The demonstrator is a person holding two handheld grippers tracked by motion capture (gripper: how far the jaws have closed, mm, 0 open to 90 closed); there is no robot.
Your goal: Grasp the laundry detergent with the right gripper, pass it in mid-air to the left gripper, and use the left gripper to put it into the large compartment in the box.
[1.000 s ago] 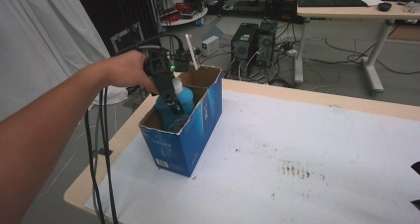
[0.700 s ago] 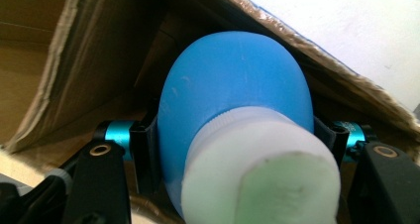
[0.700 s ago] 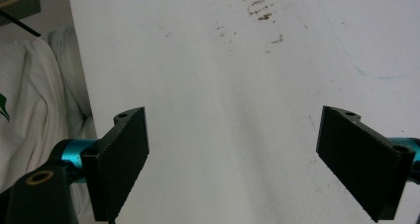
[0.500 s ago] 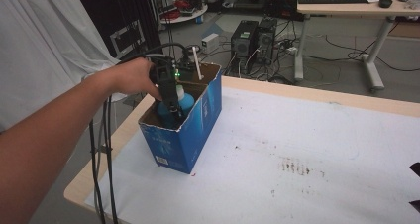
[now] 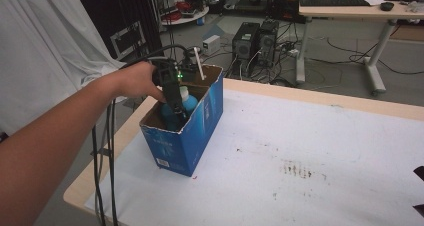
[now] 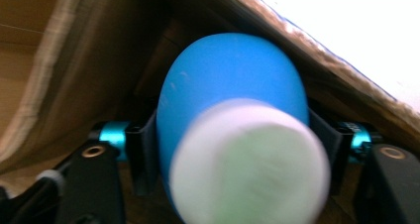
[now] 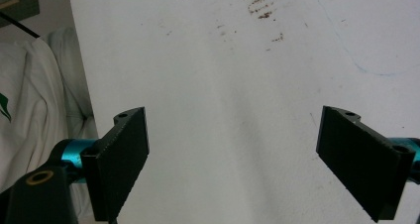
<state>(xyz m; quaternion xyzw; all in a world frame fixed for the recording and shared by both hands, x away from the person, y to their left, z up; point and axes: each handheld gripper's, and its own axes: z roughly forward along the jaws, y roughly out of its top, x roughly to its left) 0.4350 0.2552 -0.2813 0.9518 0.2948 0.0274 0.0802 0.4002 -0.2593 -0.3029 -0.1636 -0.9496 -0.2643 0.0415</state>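
A blue bottle (image 5: 189,104) with a white cap stands in an open blue cardboard box (image 5: 195,136) at the table's left edge. My left gripper (image 5: 175,110) reaches down into the box, its black pads (image 6: 143,154) against both sides of the blue bottle (image 6: 233,80). Its jaws have just been opening a little, and the bottle is still between them with the pads touching it. The white cap (image 6: 250,164) faces the camera, blurred. My right gripper (image 7: 240,159) hangs open over the bare white table top (image 7: 237,75), with nothing between its pads.
A white stick (image 5: 199,66) pokes out of the box's far end. The white sheet (image 5: 310,151) covering the table carries brown smudges (image 5: 297,169). Behind the table are computer towers (image 5: 257,41), cables and another desk (image 5: 360,6). A white cloth (image 5: 45,51) hangs at the left.
The left hand and the bottle have hardly shifted inside the box. Nothing else has moved.
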